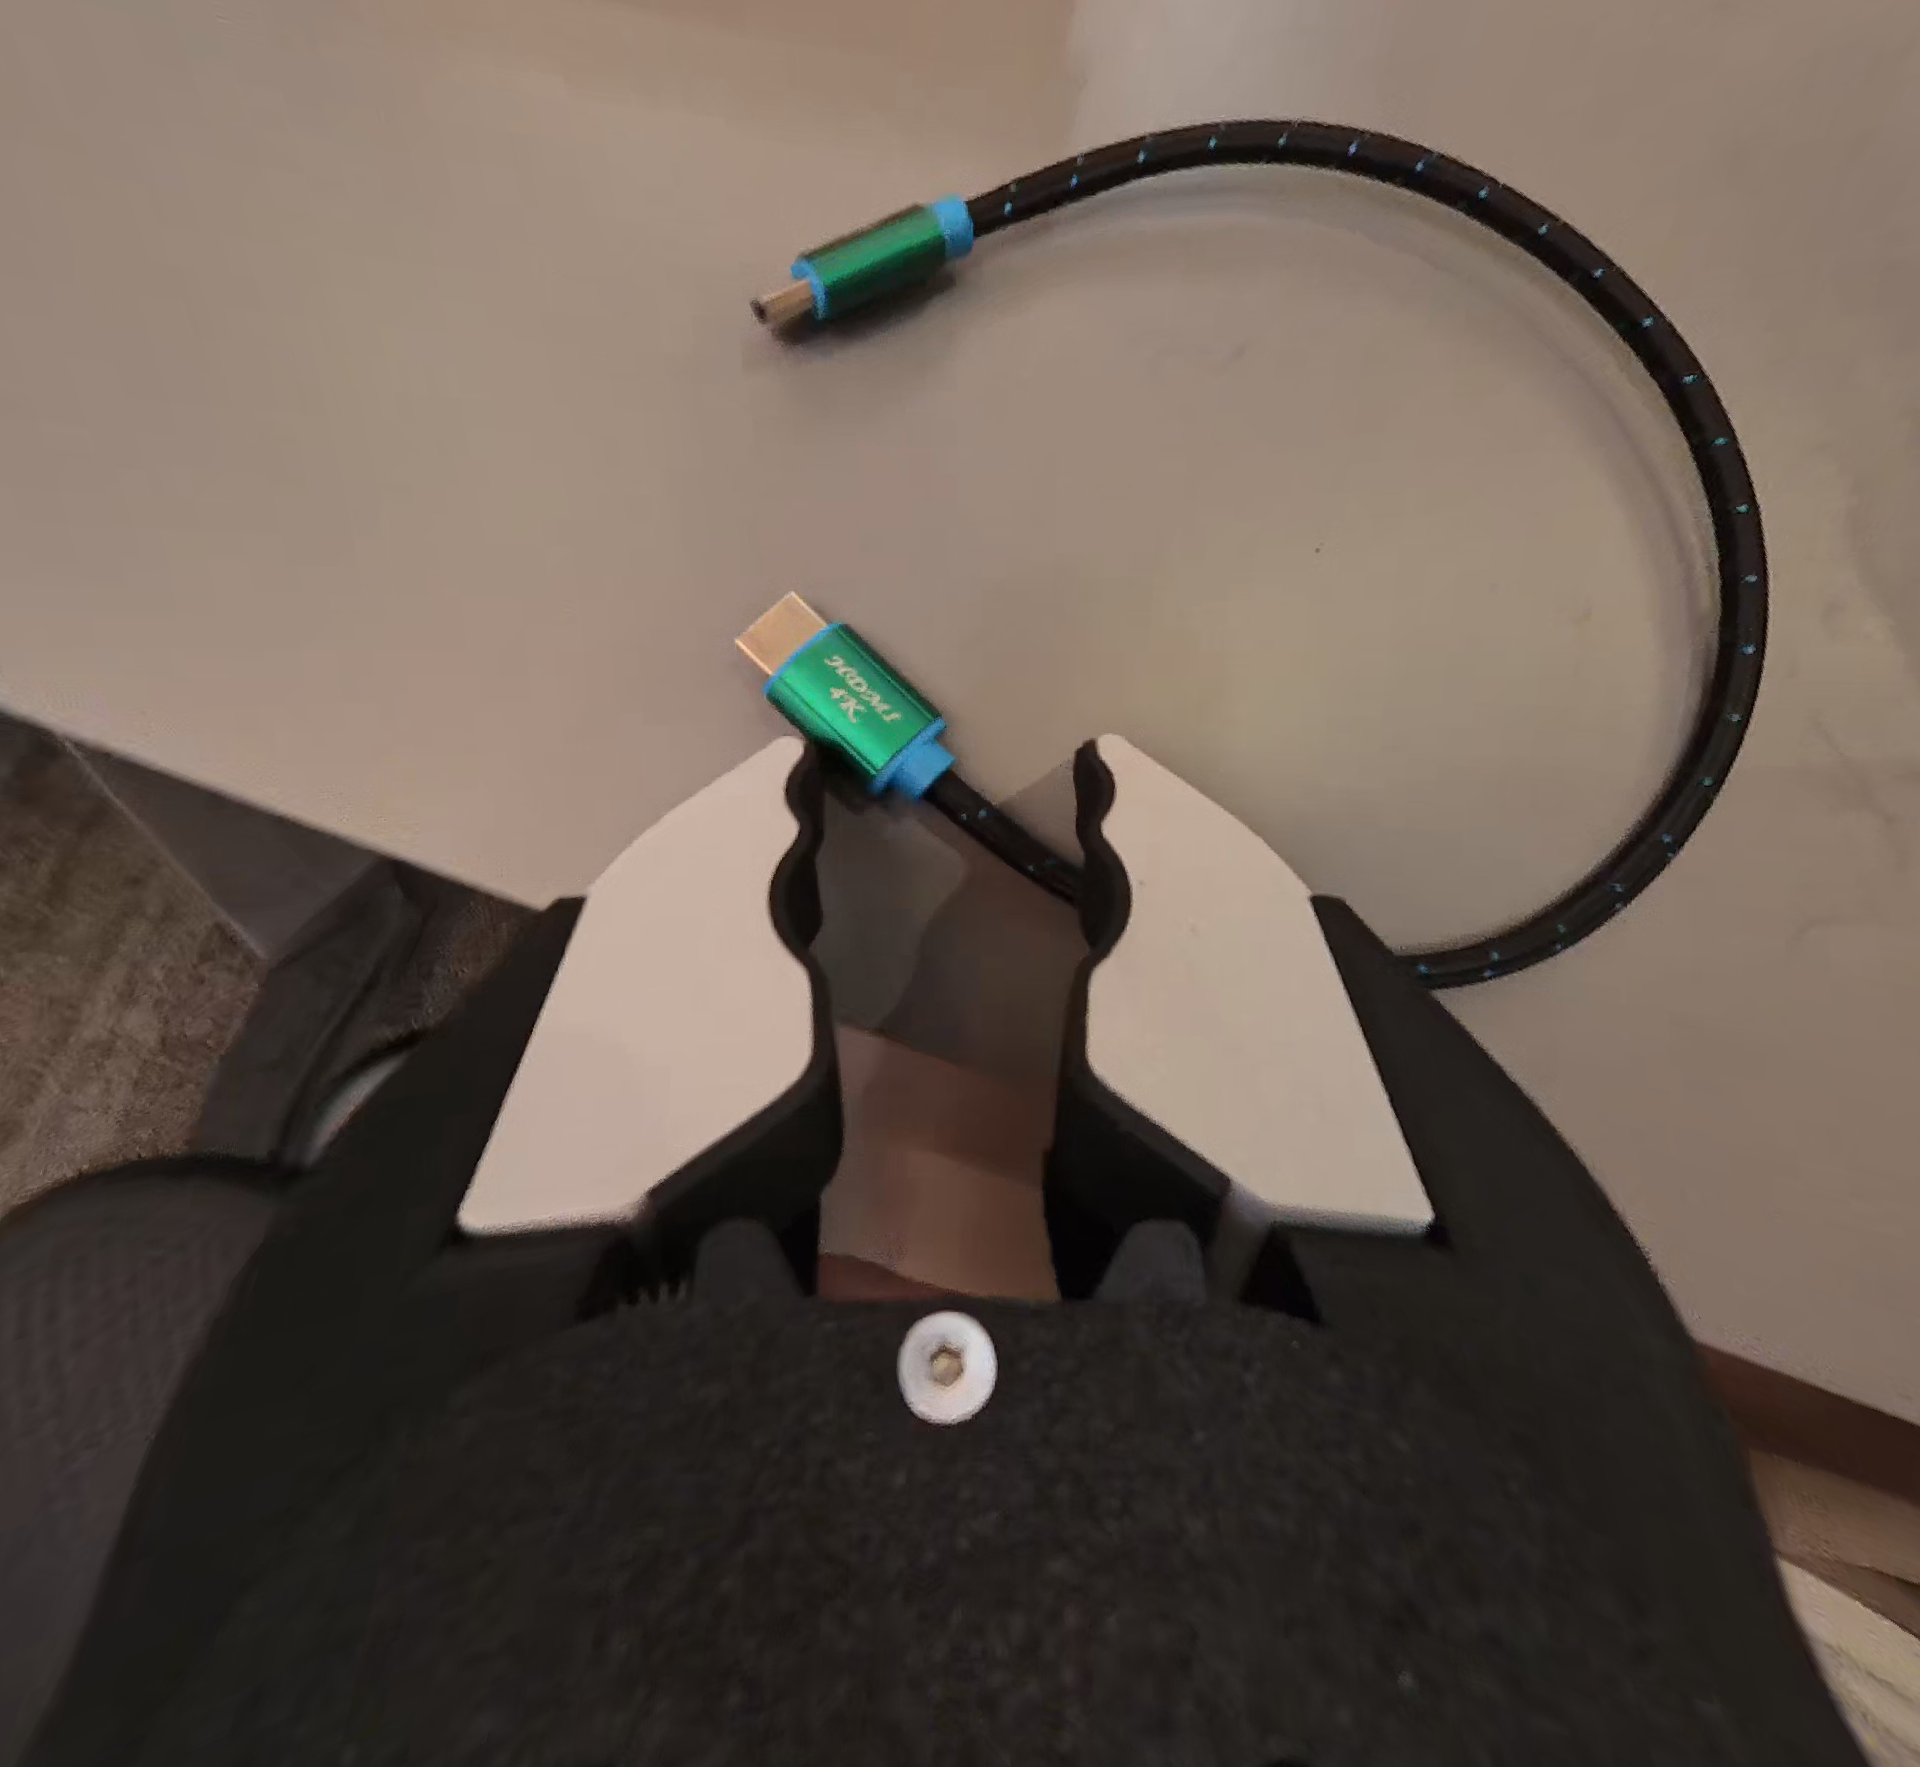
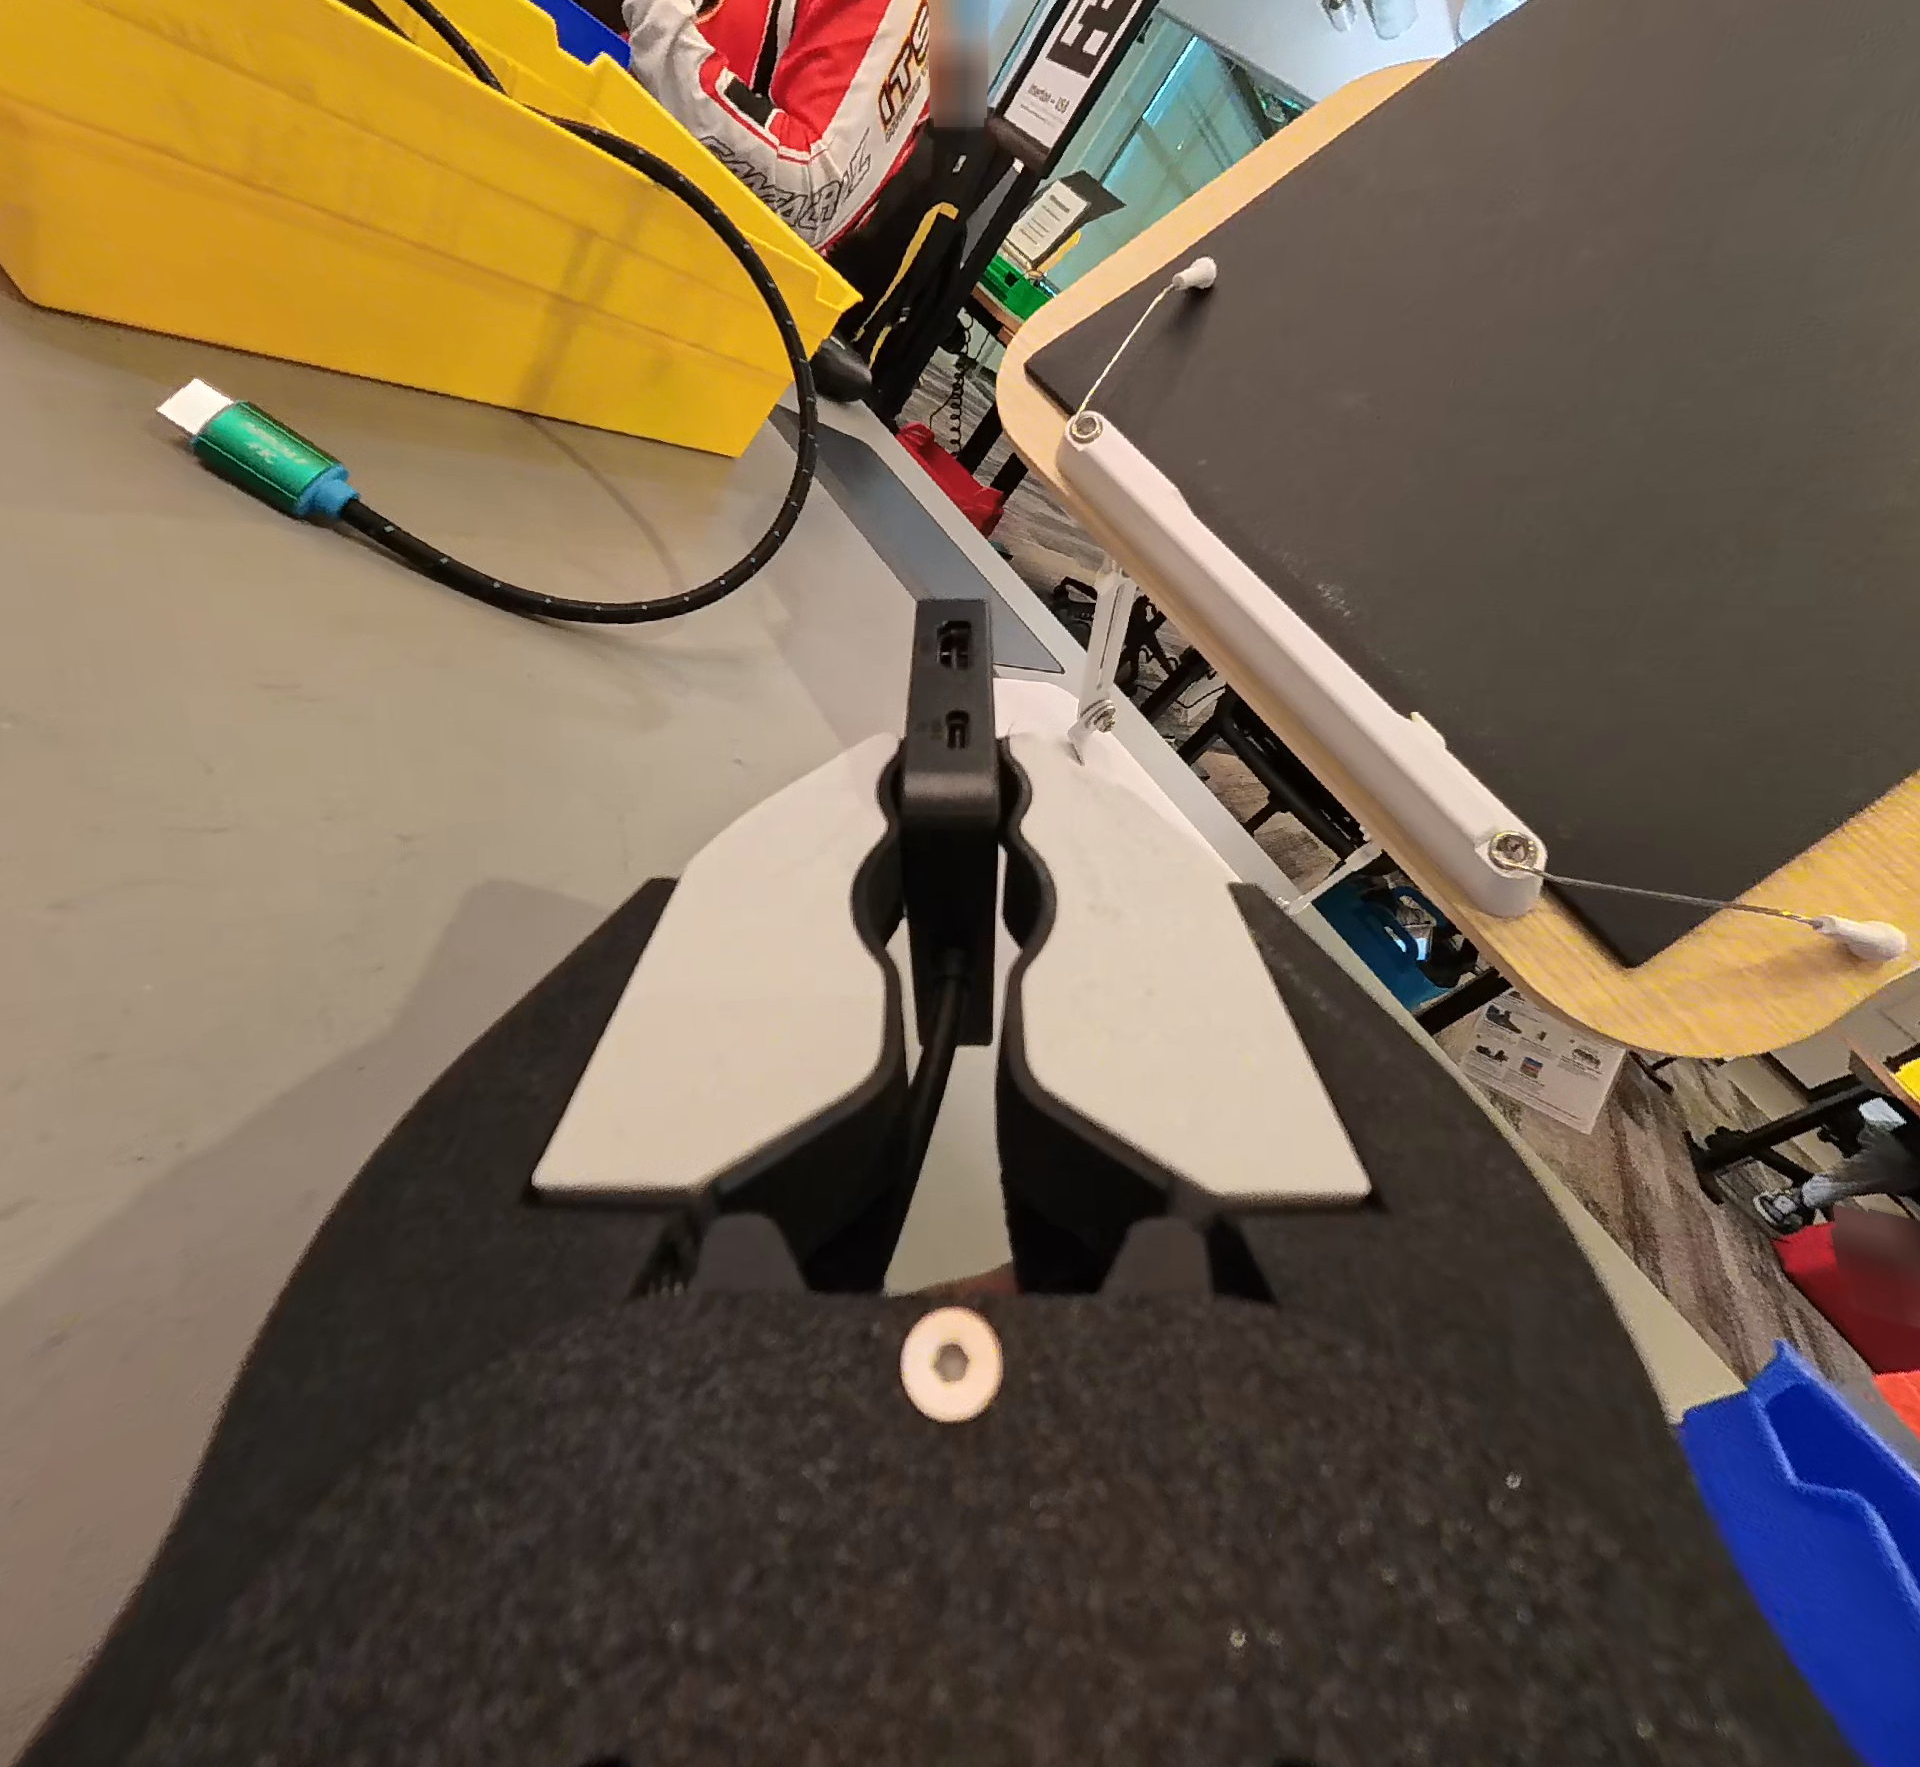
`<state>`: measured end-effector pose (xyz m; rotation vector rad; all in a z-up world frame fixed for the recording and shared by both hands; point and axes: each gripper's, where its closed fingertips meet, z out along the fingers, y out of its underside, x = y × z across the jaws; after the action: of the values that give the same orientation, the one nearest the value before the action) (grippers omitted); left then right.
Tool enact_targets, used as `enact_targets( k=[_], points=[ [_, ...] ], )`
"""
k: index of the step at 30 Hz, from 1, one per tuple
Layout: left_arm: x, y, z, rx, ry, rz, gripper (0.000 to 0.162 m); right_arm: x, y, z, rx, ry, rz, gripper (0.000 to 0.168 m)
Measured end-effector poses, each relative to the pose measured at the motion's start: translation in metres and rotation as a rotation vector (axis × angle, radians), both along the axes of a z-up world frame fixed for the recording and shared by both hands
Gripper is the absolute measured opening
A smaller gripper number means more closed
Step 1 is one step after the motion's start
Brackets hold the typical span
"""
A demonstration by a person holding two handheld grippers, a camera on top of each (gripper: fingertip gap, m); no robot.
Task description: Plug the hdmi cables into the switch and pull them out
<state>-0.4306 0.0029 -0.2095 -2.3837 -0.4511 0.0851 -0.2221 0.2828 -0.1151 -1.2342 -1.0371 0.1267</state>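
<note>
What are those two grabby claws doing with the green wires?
A person holds both claws. The right gripper is clamped on a small black switch with empty ports. The left gripper is open, just above a green HDMI plug lying on the table, not gripping it yet. Nothing is plugged in.

Your work surface is a plain grey table. In the left wrist view you have a short black braided HDMI cable lying on it in a loop, its far green plug resting flat and pointing left. In the right wrist view a yellow bin sits on the table at the far left, with another green plug lying just in front of it.
</note>
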Motion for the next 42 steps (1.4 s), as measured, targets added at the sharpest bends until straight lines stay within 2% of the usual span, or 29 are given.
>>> enact_targets(
  k=[2, 3, 4, 11, 19, 24, 26, 27, 28, 32, 36, 42],
  points=[
    [0.0, 0.009, -0.002, 0.02, 0.077, -0.072, 0.046, 0.0, 0.0, 0.0, 0.0, -0.003, 0.001, 0.013],
    [0.0, 0.014, -0.001, 0.037, 0.103, -0.11, 0.041, -0.001, 0.0, 0.0, 0.001, -0.004, 0.002, 0.013],
    [0.003, 0.018, -0.001, 0.048, 0.077, -0.147, 0.033, -0.001, -0.001, -0.001, 0.003, -0.005, 0.002, 0.013],
    [-0.016, 0.048, -0.001, 0.024, 0.07, -0.222, 0.011, -0.001, -0.001, -0.001, 0.003, -0.012, 0.005, 0.013],
    [-0.021, 0.066, -0.002, -0.007, 0.113, -0.308, 0.011, -0.002, -0.001, -0.002, 0.004, -0.014, 0.008, 0.013],
    [-0.026, 0.064, 0.0, 0.027, 0.115, -0.213, 0.013, -0.002, -0.001, -0.002, 0.005, -0.014, 0.008, 0.013],
    [-0.023, 0.061, -0.002, 0.028, 0.101, -0.182, 0.023, -0.003, -0.001, -0.002, 0.004, -0.015, 0.009, 0.013],
    [-0.02, 0.061, -0.002, 0.037, 0.091, -0.182, 0.023, -0.003, -0.001, -0.002, 0.004, -0.016, 0.009, 0.013],
    [-0.017, 0.062, -0.001, 0.052, 0.076, -0.195, 0.012, -0.003, -0.001, -0.002, 0.004, -0.017, 0.011, 0.013],
    [-0.009, 0.069, -0.001, 0.049, 0.082, -0.288, 0.007, -0.004, -0.002, -0.002, 0.006, -0.02, 0.014, 0.013],
    [-0.003, 0.077, 0.002, 0.023, 0.108, -0.444, 0.007, -0.005, -0.004, -0.002, 0.026, -0.028, 0.018, 0.013],
    [0.02, 0.107, 0.069, 0.055, 0.139, -0.822, 0.006, -0.015, -0.016, -0.002, 0.144, -0.093, 0.053, 0.013]
  ],
)
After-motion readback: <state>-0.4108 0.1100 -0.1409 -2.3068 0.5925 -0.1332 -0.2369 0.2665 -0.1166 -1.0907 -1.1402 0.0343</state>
